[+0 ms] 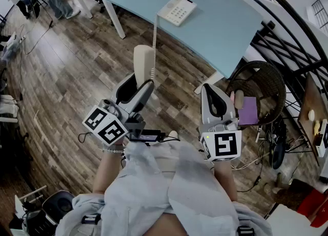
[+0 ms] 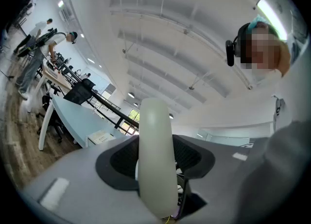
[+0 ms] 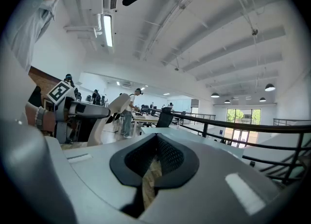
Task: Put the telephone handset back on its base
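Note:
The cream telephone handset (image 1: 144, 62) stands upright between the jaws of my left gripper (image 1: 137, 87), which is shut on it, low over the wooden floor. Its coiled cord (image 1: 155, 34) runs up to the white keypad base (image 1: 177, 9) on the light blue table (image 1: 225, 25), well ahead of both grippers. In the left gripper view the handset (image 2: 155, 135) fills the gap of the gripper (image 2: 156, 179), and the base (image 2: 99, 137) shows far off. My right gripper (image 1: 215, 95) hangs to the right, shut and holding nothing (image 3: 153, 169). From the right gripper view the held handset (image 3: 108, 110) shows at the left.
A dark wicker chair (image 1: 266, 84) holding a purple item (image 1: 248, 111) stands right of my right gripper. Black railings (image 1: 287, 30) run behind the table at the right. White table legs (image 1: 115, 20) stand ahead. Cables (image 1: 251, 161) lie on the floor.

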